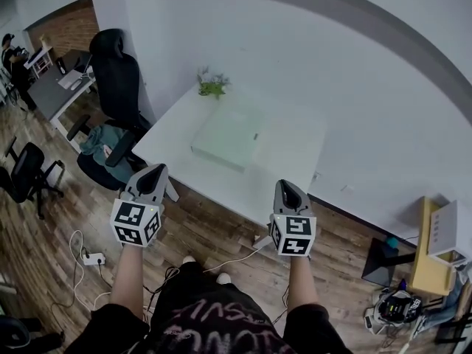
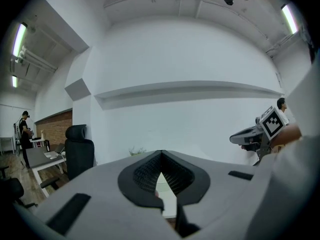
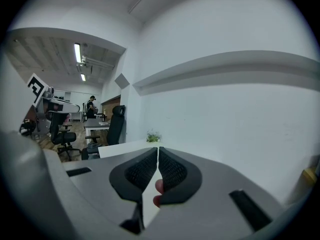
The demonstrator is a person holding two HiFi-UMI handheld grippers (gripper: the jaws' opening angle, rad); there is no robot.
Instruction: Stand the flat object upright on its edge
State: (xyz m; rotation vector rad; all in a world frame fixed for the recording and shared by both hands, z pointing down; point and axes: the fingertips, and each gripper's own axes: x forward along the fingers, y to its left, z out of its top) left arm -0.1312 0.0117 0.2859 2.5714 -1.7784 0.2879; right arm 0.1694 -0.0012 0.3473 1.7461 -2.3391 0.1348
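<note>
1. Left claw (image 1: 153,172): it hangs over the floor just short of the near edge of the table (image 1: 295,135). Its jaws are pressed together with nothing in them, and in its own view the ribbed pads (image 2: 150,171) meet at the tip.
2. Slab (image 1: 227,135): the pale, flat square lies face down on the table, ahead of both claws and in the gap between them. Neither tip touches it, and both are well apart from it. A plant (image 1: 212,85) sits beyond its far side.
3. Slab's lie: its sides look about equal, so no long axis shows. The near edge runs on a slant, with its right end closer to the person. From the left claw the slab lies forward and to the right.
4. Right claw (image 1: 286,188): it is also closed and empty, with the pads (image 3: 172,171) touching at the tip in its own view. It is held at the table's near edge. From here the slab lies forward and to the left, and its near right corner is the closest part.
5. Judgement: the right claw looks slightly nearer. Standing the slab up likely calls for both claws to come forward and inward and open, one to lift an edge and the other to steady it.
</note>
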